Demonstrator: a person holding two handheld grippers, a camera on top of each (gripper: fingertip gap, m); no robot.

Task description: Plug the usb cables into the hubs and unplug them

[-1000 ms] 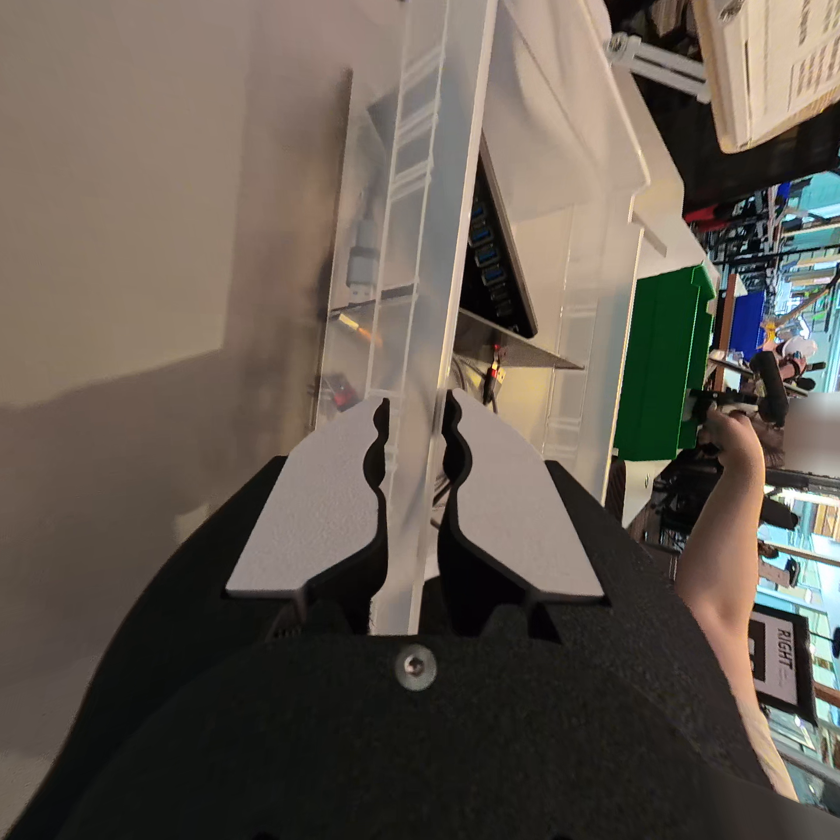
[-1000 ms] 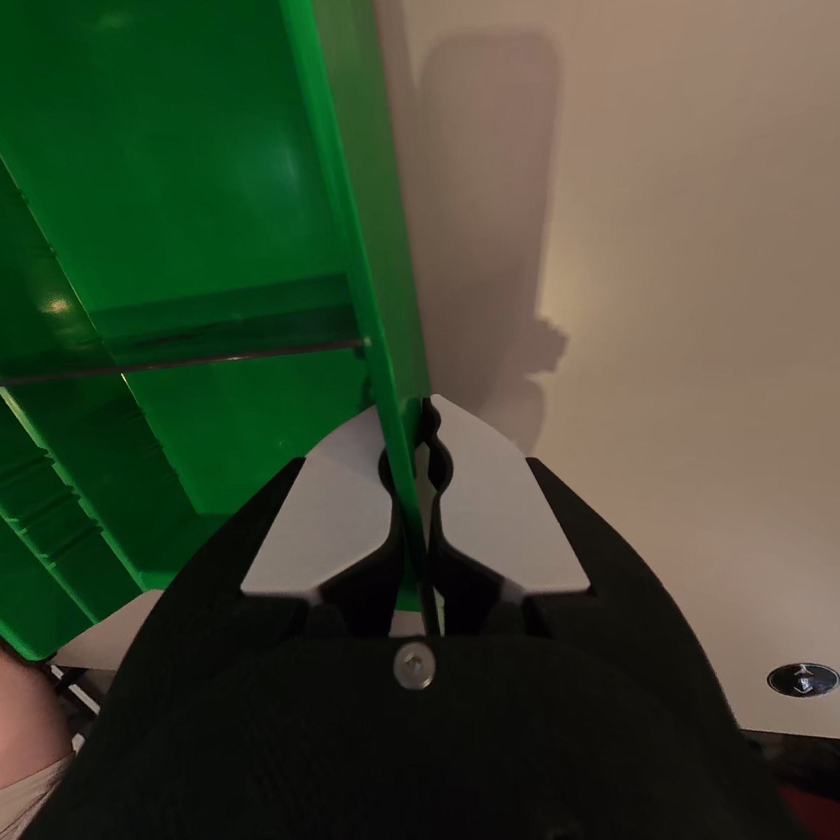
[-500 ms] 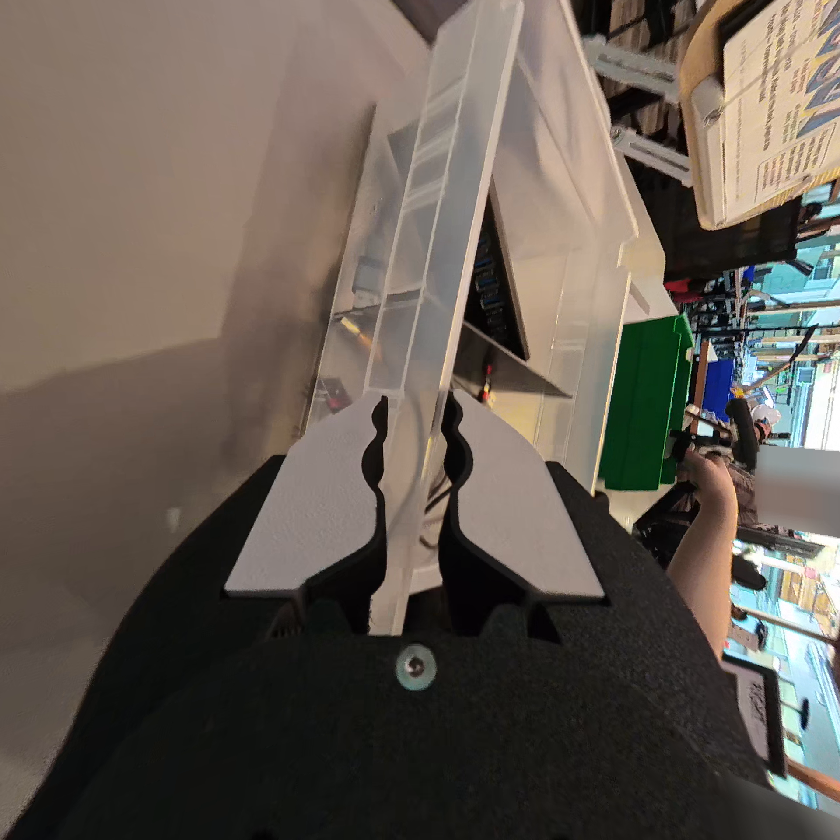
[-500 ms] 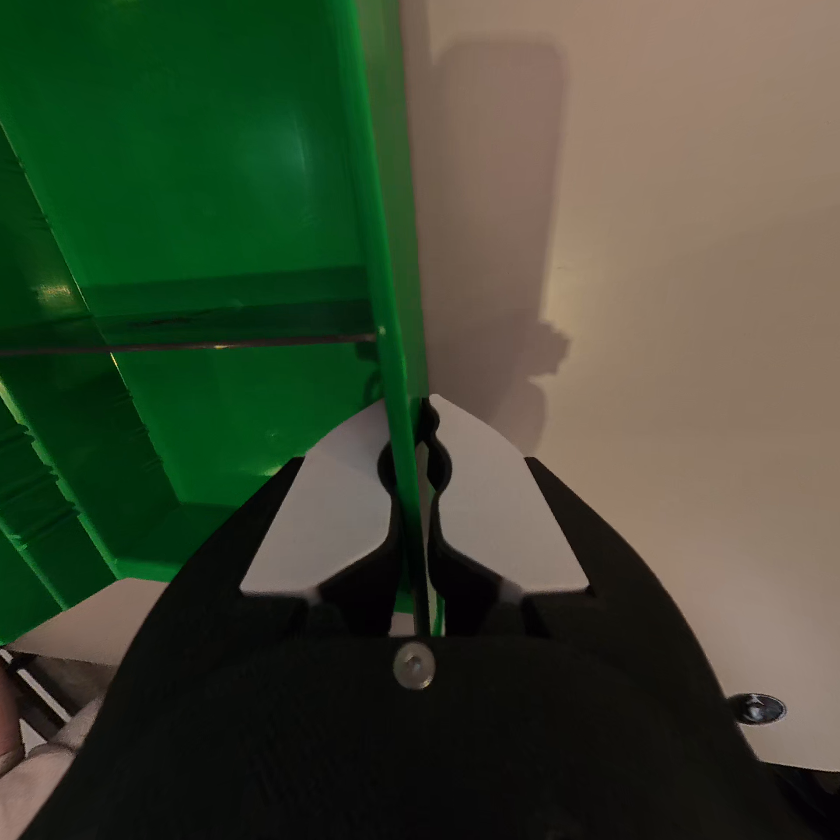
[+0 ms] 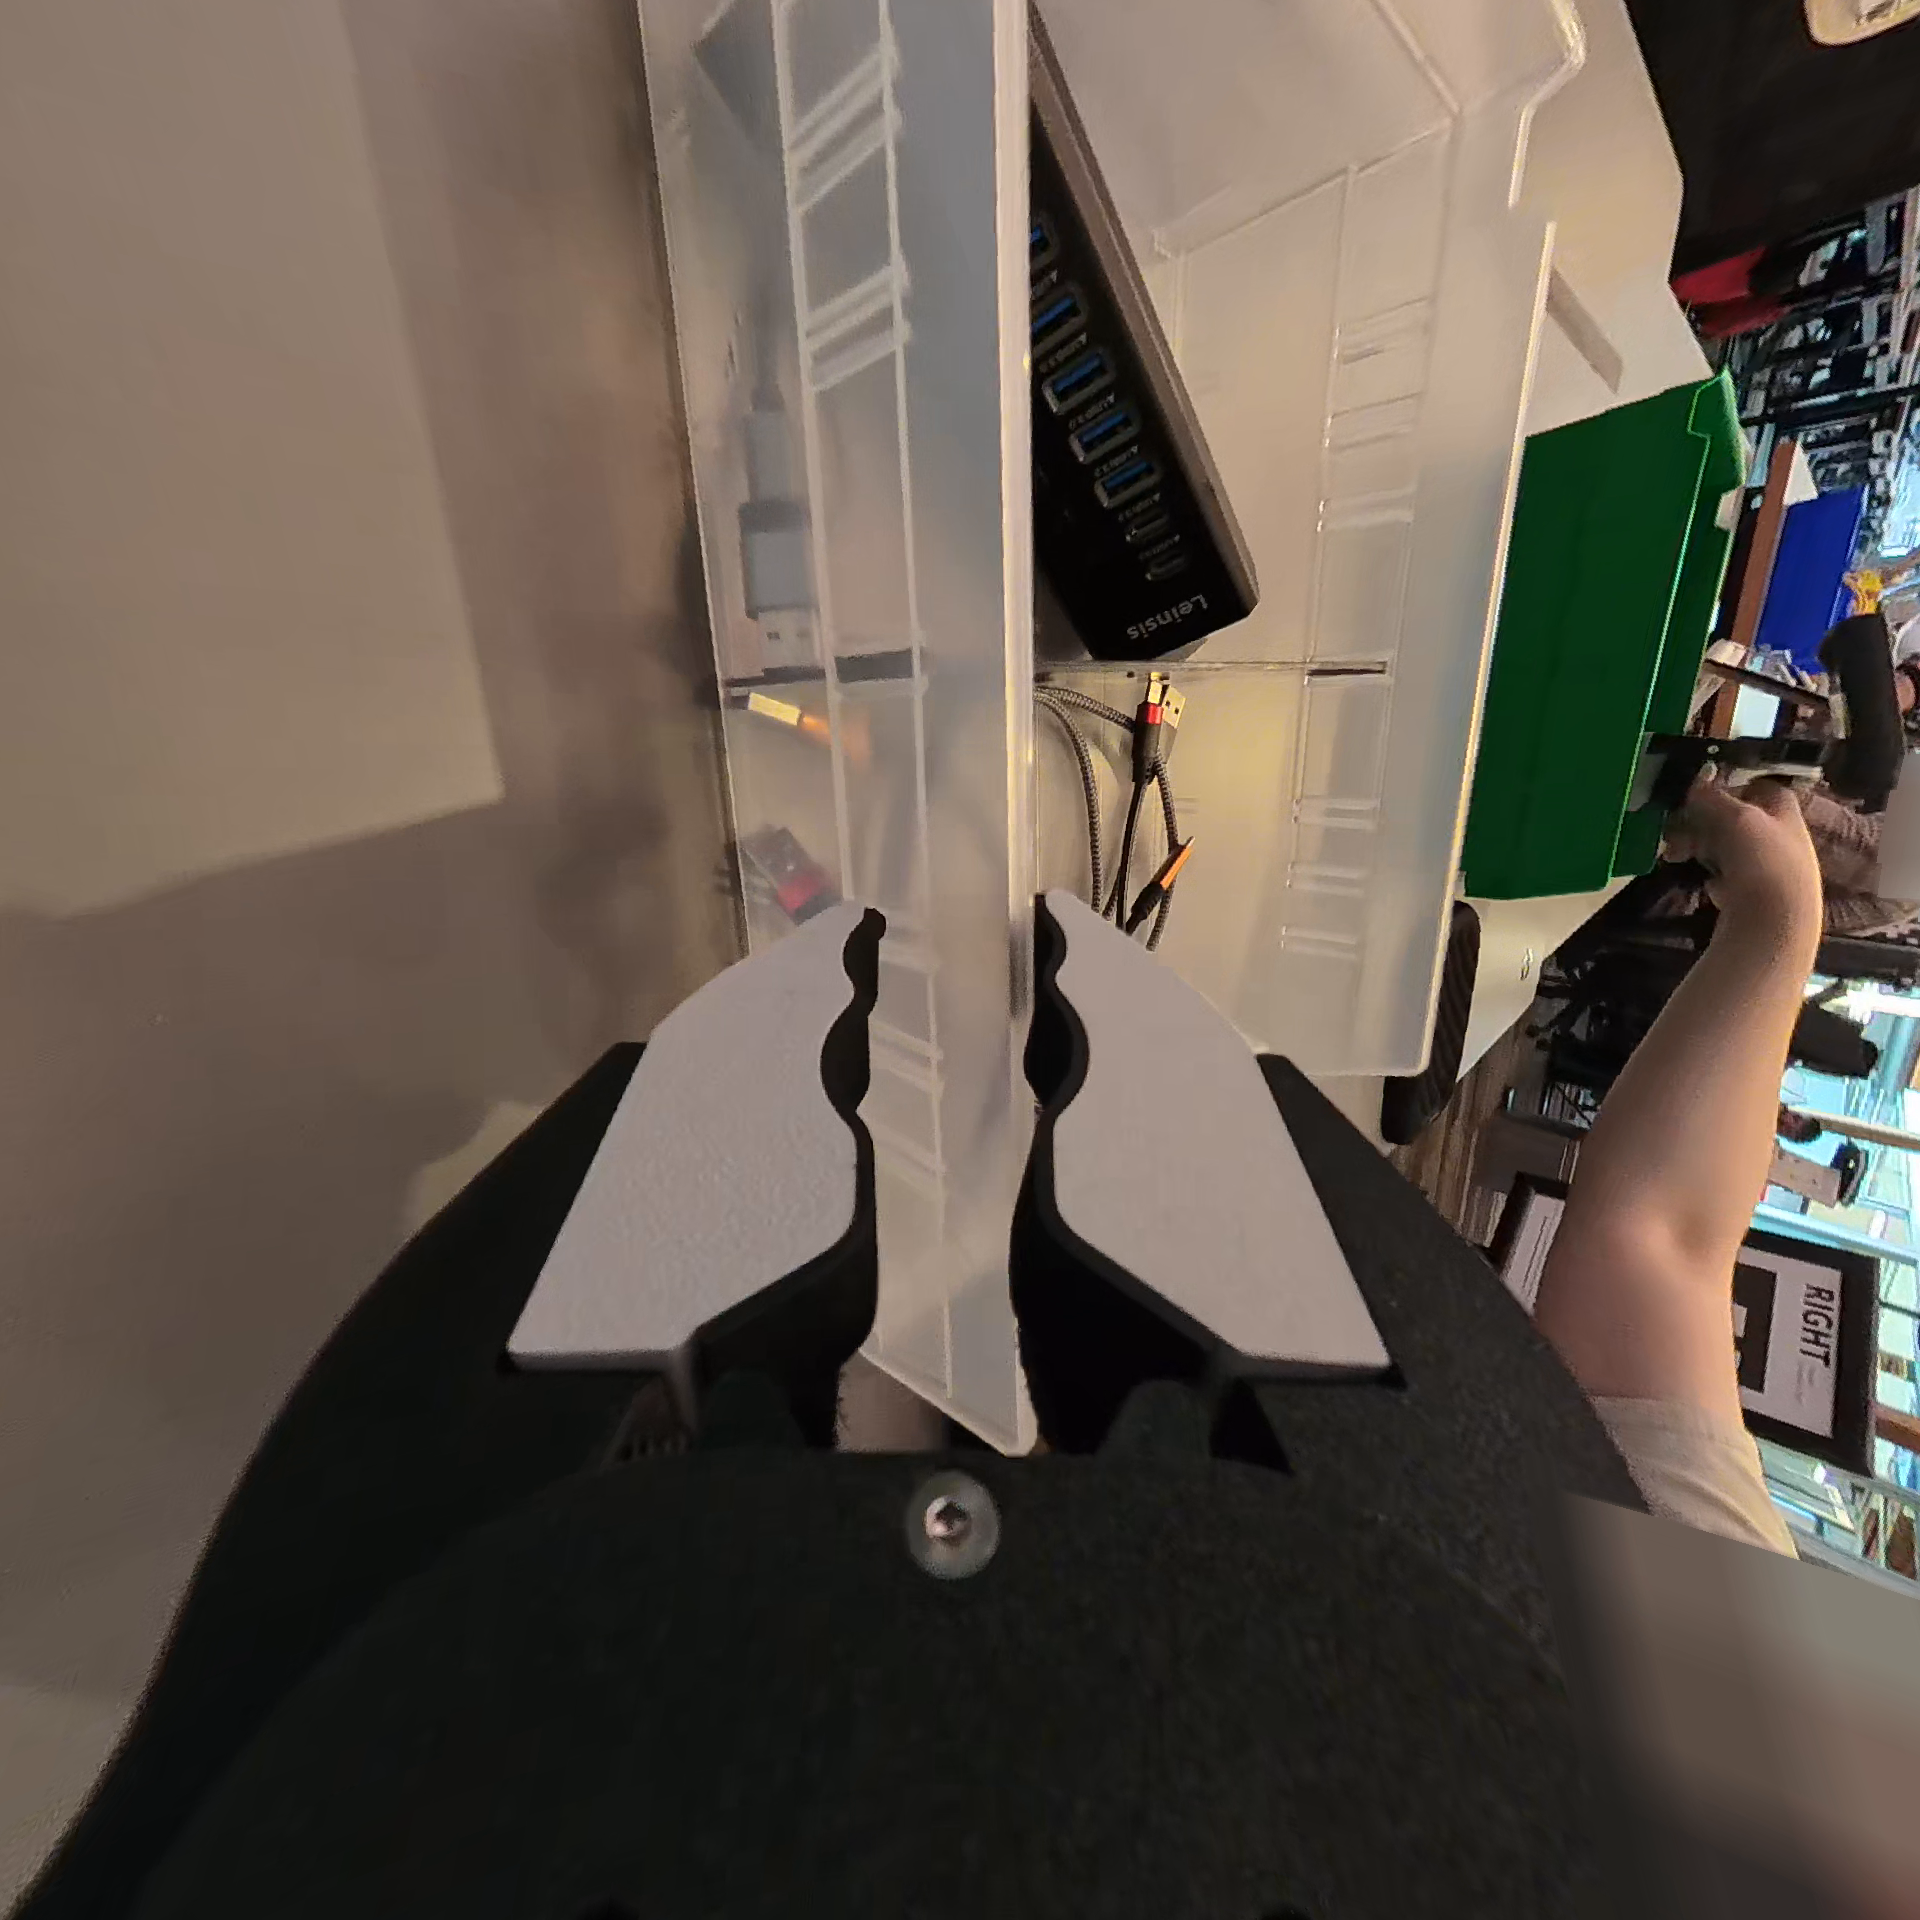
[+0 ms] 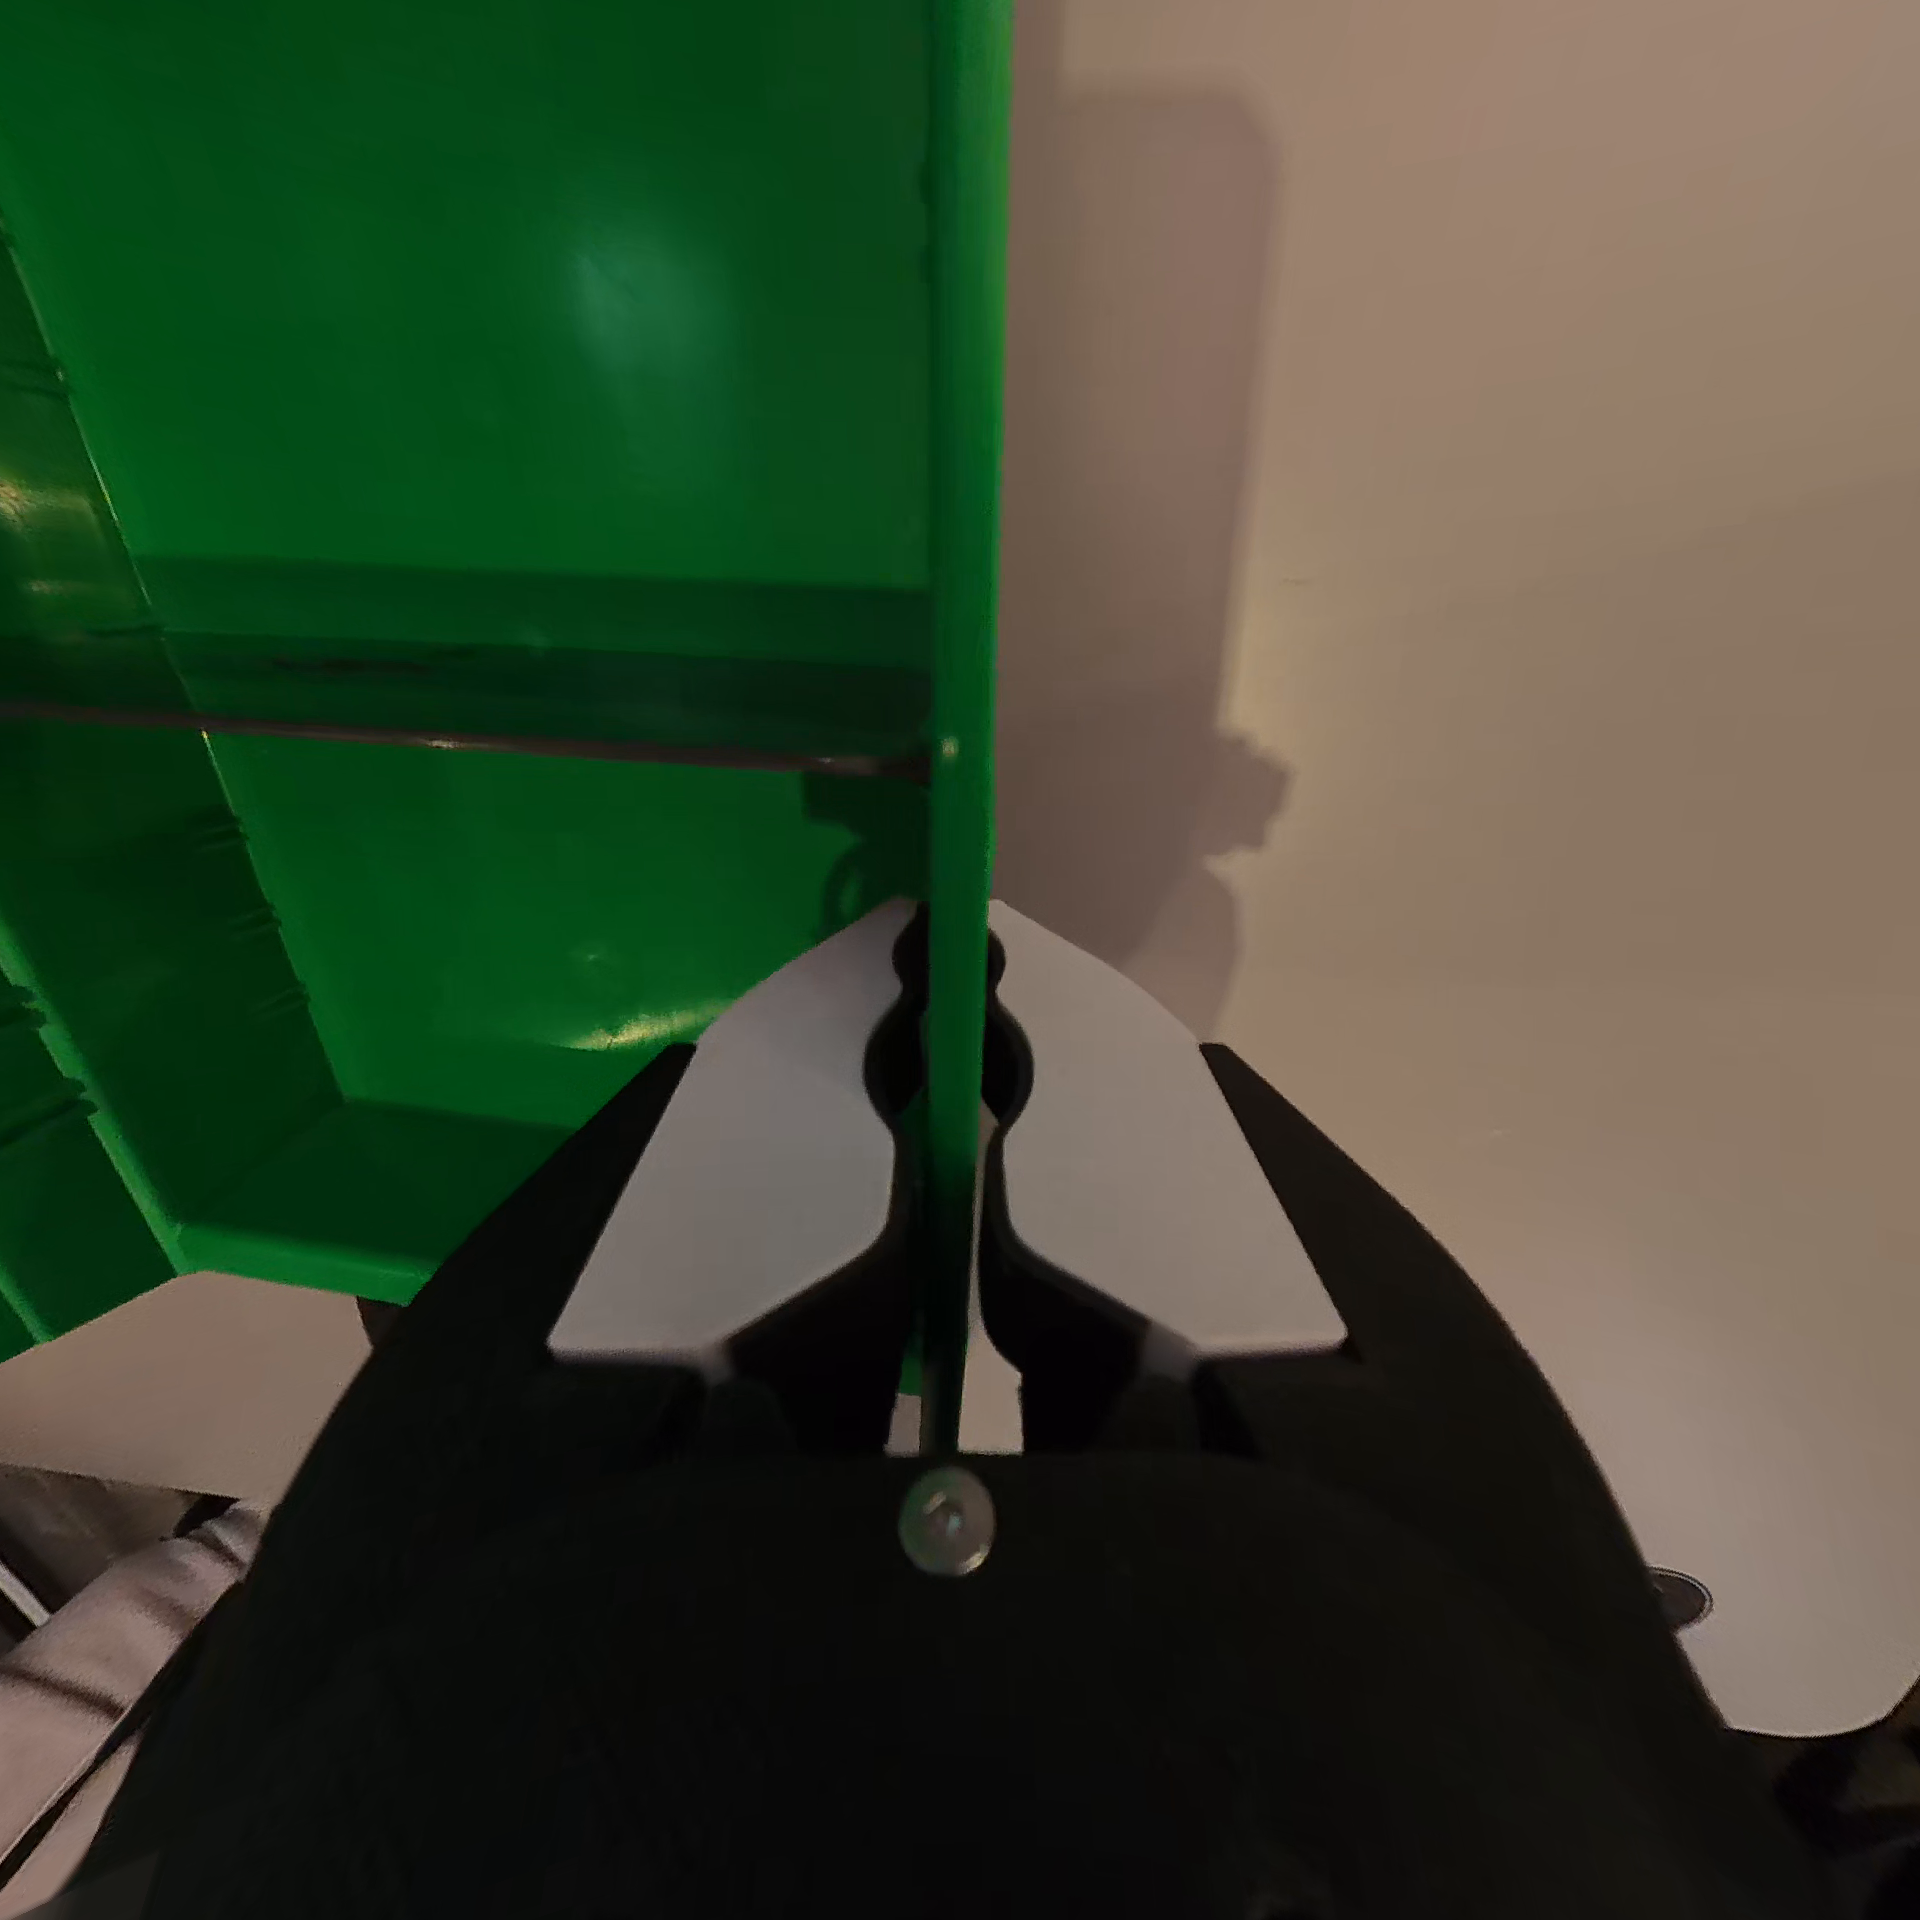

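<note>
Both grippers clamp bin walls over a pale table (image 6: 1558, 520), busy workshop behind
Left gripper (image 5: 954, 925) fingers pinch clear bin (image 5: 1351, 520) wall; only left view shows black USB hub (image 5: 1132, 436) and braided cables (image 5: 1132, 810) inside; right gripper (image 6: 948, 914) nips green bin (image 6: 520, 364) wall

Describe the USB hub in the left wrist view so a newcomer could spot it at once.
Find the clear plastic bin whose near wall sits between the left gripper fingers. Inside its far compartment, beyond the divider, a black USB hub leans tilted. Unlike the braided cables in the nearer compartment, it is a rigid black bar with a row of blue ports.
</note>
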